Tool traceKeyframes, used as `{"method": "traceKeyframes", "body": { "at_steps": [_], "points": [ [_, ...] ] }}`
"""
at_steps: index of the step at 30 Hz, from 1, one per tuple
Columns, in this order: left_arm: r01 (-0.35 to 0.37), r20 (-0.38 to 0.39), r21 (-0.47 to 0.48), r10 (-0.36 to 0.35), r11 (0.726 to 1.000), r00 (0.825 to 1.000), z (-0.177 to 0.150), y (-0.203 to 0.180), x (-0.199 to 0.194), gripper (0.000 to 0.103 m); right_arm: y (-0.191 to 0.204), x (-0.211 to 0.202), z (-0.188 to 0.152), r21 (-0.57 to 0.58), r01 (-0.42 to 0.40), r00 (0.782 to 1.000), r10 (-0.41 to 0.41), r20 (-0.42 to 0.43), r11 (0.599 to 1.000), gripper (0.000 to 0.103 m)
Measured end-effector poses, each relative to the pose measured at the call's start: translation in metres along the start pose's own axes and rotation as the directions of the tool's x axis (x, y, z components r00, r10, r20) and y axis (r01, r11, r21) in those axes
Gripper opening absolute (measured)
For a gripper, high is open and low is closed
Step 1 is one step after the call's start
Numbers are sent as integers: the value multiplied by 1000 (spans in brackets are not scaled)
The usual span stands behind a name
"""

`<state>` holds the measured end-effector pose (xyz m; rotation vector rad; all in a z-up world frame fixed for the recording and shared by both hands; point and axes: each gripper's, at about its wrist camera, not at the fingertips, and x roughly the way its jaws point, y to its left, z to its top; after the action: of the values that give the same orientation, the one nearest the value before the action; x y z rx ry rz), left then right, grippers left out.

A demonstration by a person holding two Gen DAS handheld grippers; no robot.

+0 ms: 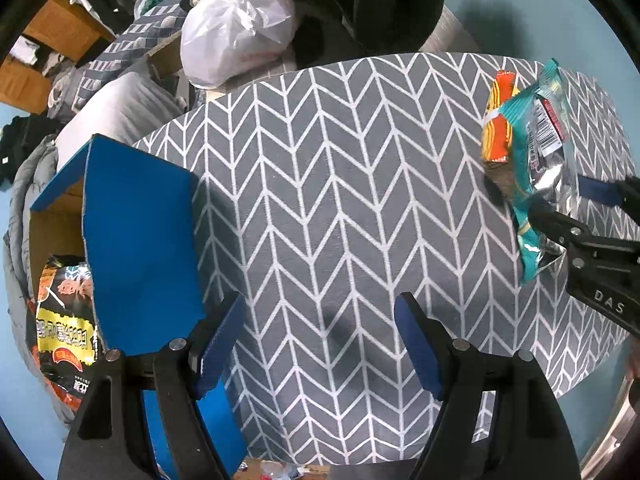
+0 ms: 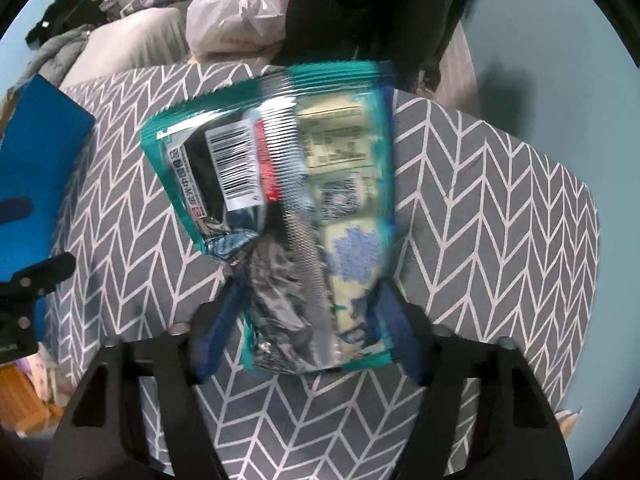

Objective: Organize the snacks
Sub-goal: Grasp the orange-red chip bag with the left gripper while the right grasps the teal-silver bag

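Observation:
A teal snack packet with a barcode label lies lengthwise between the fingers of my right gripper, whose blue pads press on its lower end. In the left wrist view that same teal packet stands tilted up at the table's right side, held by the right gripper. An orange packet lies on the cloth just behind it. My left gripper hangs open over bare cloth with nothing between its fingers. To its left is a cardboard box with a blue flap. A black-and-yellow snack bag lies inside the box.
The table wears a grey chevron cloth, and its rounded edge curves away at the right and front. Beyond the far edge sit a white plastic bag, grey bedding and dark clothing. The floor is pale blue.

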<state>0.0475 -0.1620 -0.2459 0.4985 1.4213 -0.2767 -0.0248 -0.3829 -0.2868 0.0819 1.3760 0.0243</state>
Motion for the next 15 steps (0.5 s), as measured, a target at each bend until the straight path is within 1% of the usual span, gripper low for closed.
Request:
{"method": "traceKeyframes", "body": {
  "at_steps": [2,3,10,13,15],
  "points": [
    [6,2,0,-6,1000,1000,2,-3,-2,78,-6,-4,-5,20,-32,999,31,4,999,59],
    [9,3,3,-9,1000,1000,4,-6,-2,78,-9,-7,-8,30,-50,999,50,9,998,52],
    [38,5,18,-38,999,999,15,-23,-8,78,-45,-32,-24,145,-65,998,62,29,987,52],
    [51,1,26,-51,998,999,21,-35,-11,78,-63,-38,-33,182,-43,999,40,20,982,52],
    [59,2,34,-59,998,998,25,-43,-13,78,-70,-38,-38,191,-12,1000,13,-2,981,52]
  ]
}}
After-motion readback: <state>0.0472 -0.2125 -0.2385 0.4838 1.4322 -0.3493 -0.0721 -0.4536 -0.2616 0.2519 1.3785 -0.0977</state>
